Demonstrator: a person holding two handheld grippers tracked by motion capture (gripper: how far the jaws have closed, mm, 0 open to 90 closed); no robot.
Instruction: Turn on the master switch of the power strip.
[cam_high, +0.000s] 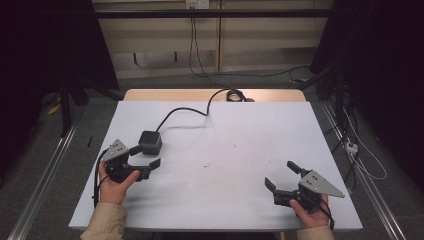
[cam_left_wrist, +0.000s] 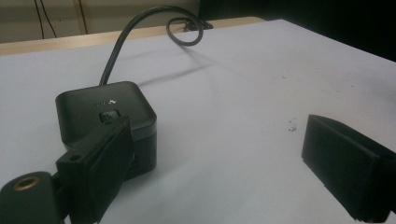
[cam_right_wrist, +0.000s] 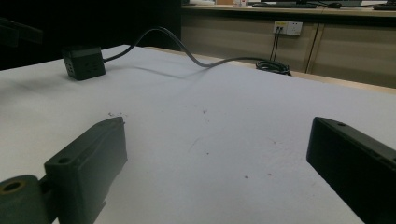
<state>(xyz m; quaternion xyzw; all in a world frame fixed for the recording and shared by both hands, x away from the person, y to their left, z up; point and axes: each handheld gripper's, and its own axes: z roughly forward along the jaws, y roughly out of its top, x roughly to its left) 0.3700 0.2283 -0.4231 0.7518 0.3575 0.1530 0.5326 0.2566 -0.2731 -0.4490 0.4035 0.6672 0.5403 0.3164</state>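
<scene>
While the left gripper (cam_high: 145, 156) sits jaws spread, one jaw just beside the black power cube (cam_high: 150, 142), nothing is pinched. Cube: matte, rounded edges, small logo on top, black cord (cam_high: 187, 111) looping to the table's far edge. It stands on the left half of the white table sheet (cam_high: 235, 165), lightly speckled. Grey floor, dark curtains around. Right gripper (cam_high: 281, 176) also spread, empty, well apart. Right gripper view shows the cube's side sockets (cam_right_wrist: 84, 66) and a wall outlet (cam_right_wrist: 287, 28).

Lab recording bay, black curtains (cam_high: 30, 45), aluminium rails (cam_high: 42, 172), white-covered table (cam_high: 240, 150), wall sockets (cam_right_wrist: 287, 28)
</scene>
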